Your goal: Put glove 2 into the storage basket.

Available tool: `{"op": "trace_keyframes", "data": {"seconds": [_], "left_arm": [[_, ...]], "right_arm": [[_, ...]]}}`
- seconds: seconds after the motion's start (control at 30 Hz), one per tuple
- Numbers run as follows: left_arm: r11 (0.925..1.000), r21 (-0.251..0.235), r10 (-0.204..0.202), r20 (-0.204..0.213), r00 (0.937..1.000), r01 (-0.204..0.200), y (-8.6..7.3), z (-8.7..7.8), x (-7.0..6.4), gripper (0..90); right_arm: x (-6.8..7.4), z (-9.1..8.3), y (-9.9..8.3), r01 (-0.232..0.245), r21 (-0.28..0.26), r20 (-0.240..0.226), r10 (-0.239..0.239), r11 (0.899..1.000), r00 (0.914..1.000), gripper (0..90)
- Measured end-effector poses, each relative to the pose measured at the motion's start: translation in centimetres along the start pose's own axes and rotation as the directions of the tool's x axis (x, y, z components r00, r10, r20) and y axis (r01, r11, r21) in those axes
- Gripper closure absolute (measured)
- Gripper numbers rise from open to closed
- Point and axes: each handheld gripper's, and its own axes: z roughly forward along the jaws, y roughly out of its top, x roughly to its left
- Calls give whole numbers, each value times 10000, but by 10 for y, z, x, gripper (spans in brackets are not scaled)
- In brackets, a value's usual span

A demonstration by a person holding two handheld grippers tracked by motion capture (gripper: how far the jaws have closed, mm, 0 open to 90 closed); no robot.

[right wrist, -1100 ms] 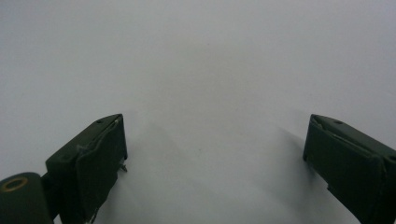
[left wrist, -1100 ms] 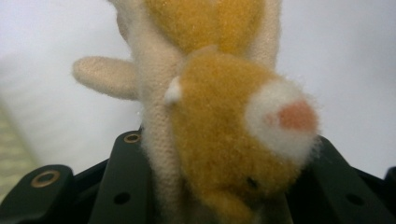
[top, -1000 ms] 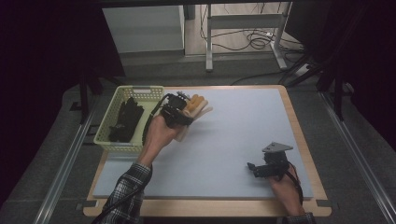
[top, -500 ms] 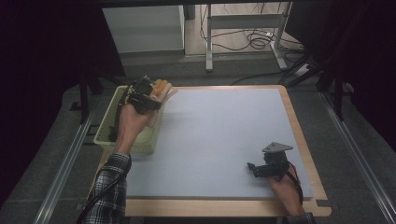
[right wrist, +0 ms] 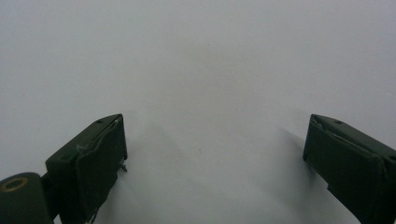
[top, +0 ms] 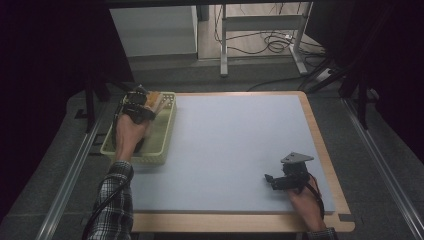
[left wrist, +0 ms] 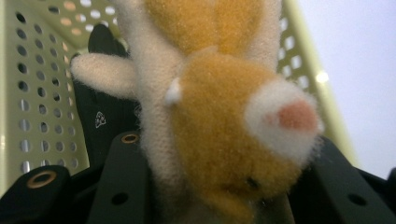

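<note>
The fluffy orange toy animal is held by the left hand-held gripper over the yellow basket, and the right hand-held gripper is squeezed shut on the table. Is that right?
Almost. The right hand-held gripper is not shut: the right gripper view shows its jaws wide apart over the bare table. The rest holds: the left hand-held gripper holds the fluffy orange toy animal over the yellow basket.

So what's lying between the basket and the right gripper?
Nothing: in the high view only bare blue mat separates the basket from the right gripper.

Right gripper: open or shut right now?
Open. The right gripper has its jaws spread wide with nothing but bare grey mat between them; it sits low on the table's near right.
</note>
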Motion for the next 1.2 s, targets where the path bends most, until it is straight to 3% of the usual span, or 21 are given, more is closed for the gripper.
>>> {"op": "trace_keyframes", "data": {"seconds": [0.17,0.4,0.53,0.63,0.7,0.77,0.93,1.03,1.1,1.2], "left_arm": [[9990,449,-24,15,10000,23,-3,25,0,558],[9945,992,304,245,9992,-327,-2,53,-10,539],[9914,1266,245,692,9973,-331,-1,66,-14,514],[9895,1412,173,859,9962,-294,-1,70,-13,438],[9903,1368,124,782,9969,-230,-2,69,-10,355],[9928,1193,15,1009,9949,-136,-2,64,-6,227],[9955,698,582,937,9939,-649,2,34,-6,154],[9983,238,515,926,9944,-540,3,16,1,165],[9995,7,321,661,9973,-322,3,8,8,209],[9998,57,175,211,9996,-176,-2,5,19,381]], "right_arm": [[0,0,0,-4,-2,-1,4,10000,10000,59],[0,0,0,-29,6,-6,29,10000,10000,59],[0,0,0,-28,2,-8,28,10000,10000,59],[0,0,0,-26,3,-10,26,10000,10000,59],[0,0,0,-25,2,-9,25,10000,10000,59],[0,0,0,-25,4,-10,26,10000,10000,59],[0,0,0,-30,6,-6,30,10000,10000,59],[0,0,0,-26,6,-5,26,10000,10000,59],[0,0,0,-29,6,-5,29,10000,10000,59],[0,0,0,-27,7,-7,27,10000,10000,59]]}}
